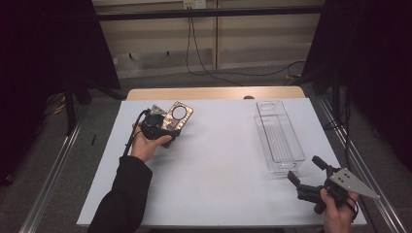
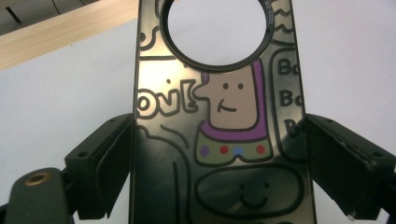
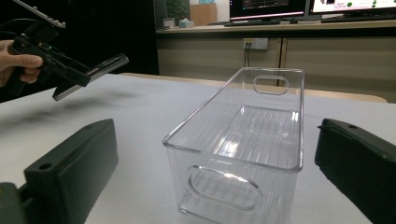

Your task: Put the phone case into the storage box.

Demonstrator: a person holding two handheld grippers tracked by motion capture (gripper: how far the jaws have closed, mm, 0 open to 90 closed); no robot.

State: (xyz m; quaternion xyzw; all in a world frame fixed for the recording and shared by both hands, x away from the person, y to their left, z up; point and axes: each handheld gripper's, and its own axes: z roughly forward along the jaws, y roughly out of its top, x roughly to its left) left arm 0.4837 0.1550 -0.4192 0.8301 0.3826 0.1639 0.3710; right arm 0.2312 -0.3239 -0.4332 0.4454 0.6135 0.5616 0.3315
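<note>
- White sheeting covers the bench, with a wooden edge at the far side and dark curtains on both flanks of the room.
- Left fingers pinch a phone case by its two long edges; it is lifted off the bench, well left of the clear bin.
- Left gripper should keep a firm squeeze, because the glossy case could slip or twist.
- My judgement: carry it level across, then lower it into the bin's open top.
- Right gripper waits just before the bin's near end, fingers spread wide and empty; it could steady the bin.
</note>
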